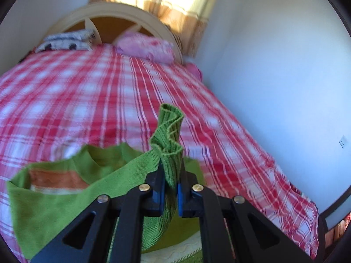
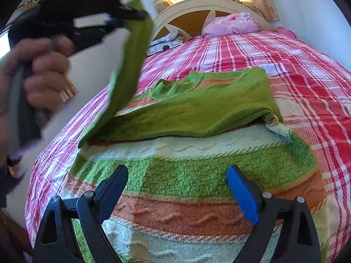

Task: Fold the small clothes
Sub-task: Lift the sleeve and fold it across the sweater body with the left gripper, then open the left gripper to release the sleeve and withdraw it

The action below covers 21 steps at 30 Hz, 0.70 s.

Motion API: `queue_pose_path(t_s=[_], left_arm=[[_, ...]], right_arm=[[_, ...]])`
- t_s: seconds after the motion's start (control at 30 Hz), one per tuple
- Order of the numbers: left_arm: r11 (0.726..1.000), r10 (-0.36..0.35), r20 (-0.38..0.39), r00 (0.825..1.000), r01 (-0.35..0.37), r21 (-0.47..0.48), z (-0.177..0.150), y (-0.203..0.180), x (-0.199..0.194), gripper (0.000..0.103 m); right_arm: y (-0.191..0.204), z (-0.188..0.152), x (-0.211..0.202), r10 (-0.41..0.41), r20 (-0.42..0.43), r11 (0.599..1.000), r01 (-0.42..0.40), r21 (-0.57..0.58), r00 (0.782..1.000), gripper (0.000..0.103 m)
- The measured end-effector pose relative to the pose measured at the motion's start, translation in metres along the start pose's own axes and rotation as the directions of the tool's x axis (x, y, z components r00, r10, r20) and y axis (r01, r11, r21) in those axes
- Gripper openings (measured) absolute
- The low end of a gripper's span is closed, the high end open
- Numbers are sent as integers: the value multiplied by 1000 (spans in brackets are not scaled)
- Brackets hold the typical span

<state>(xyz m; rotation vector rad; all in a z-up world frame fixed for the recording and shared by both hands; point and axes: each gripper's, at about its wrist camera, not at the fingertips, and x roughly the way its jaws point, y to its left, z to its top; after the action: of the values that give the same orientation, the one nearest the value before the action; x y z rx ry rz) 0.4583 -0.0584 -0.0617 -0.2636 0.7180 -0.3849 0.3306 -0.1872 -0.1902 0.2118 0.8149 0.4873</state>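
The left gripper (image 1: pixel 171 188) is pinched tight on the ribbed green cuff (image 1: pixel 170 131) of a sleeve (image 2: pixel 129 65), the cuff standing up crumpled past its fingers. In the right wrist view that gripper sits high at upper left, lifted clear of the bed, and the sleeve hangs from it in a long slanted band down to the shoulder of the sweater (image 2: pixel 193 153). The right gripper (image 2: pixel 177 188) is spread wide and holds nothing — it hovers low over the striped hem end, though whether its fingers touch the knit is hard to tell.

The sweater lies flat on the red plaid bedspread (image 2: pixel 307 70), its long axis running away from the right gripper toward the headboard (image 2: pixel 197 6); the other sleeve appears already folded across the chest. The held sleeve joins on the left edge, so the coming move looks like the left gripper's: carry the cuff rightward across the body — the sleeve's length then lies crosswise to the sweater.
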Motion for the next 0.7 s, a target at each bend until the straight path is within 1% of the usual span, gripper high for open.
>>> queue_pose_path(t_s=[0.07, 0.17, 0.2, 0.27, 0.3, 0.33, 0.37, 0.4, 0.43, 0.47, 0.53, 0.57, 0.6, 0.67, 0.7], left_arm=[[1000, -25, -31, 999, 24, -13, -9, 0, 11, 8], [1000, -28, -86, 996, 28, -10, -21, -4, 28, 11], [1000, -21, -106, 994, 20, -14, -25, -5, 31, 16], [999, -40, -130, 991, 39, -11, -29, -1, 34, 21], [999, -45, -127, 991, 45, -4, -31, 1, 29, 27], [999, -31, -117, 993, 33, 14, -33, 4, 22, 41], [999, 5, -102, 995, -1, 39, -36, 10, 11, 50], [998, 40, -75, 996, -36, 58, -40, 16, -1, 63], [996, 67, -49, 997, -64, 69, -43, 23, -12, 70], [992, 101, -27, 995, -98, 79, -47, 32, -24, 73], [976, 195, -3, 981, -194, 97, -61, 52, -47, 77], [966, 239, 5, 971, -238, 102, -68, 64, -57, 77], [951, 290, 9, 957, -289, 106, -76, 74, -66, 78], [913, 396, 11, 918, -395, 105, -96, 96, -85, 79], [889, 449, 1, 894, -446, 104, -105, 105, -91, 85]], right_arm=[[-1, 0, 1, 5, -1, 1000, -5, 4, 1000, 92], [-2, 0, 1, 14, -3, 1000, -14, 10, 1000, 92], [-3, 0, 1, 20, -2, 1000, -20, 14, 1000, 92], [-4, -1, 1, 32, 1, 999, -32, 23, 999, 92], [-5, 0, 1, 37, 2, 999, -37, 26, 999, 92], [-6, 0, 1, 42, 3, 999, -42, 31, 999, 92], [-7, 0, 1, 47, 3, 998, -47, 36, 999, 92], [-6, 0, 1, 50, 3, 998, -50, 38, 999, 92], [-7, 0, 1, 52, 3, 998, -52, 40, 999, 92], [-7, 0, 1, 53, 3, 998, -53, 41, 999, 92], [-7, 0, 0, 53, 3, 998, -53, 41, 999, 92], [-7, 0, 1, 54, 2, 998, -54, 42, 999, 92], [-6, 1, 1, 54, 2, 998, -54, 43, 999, 92], [-7, 1, 1, 55, -1, 998, -55, 45, 999, 92], [-7, 1, 2, 54, -2, 998, -53, 45, 999, 92]])
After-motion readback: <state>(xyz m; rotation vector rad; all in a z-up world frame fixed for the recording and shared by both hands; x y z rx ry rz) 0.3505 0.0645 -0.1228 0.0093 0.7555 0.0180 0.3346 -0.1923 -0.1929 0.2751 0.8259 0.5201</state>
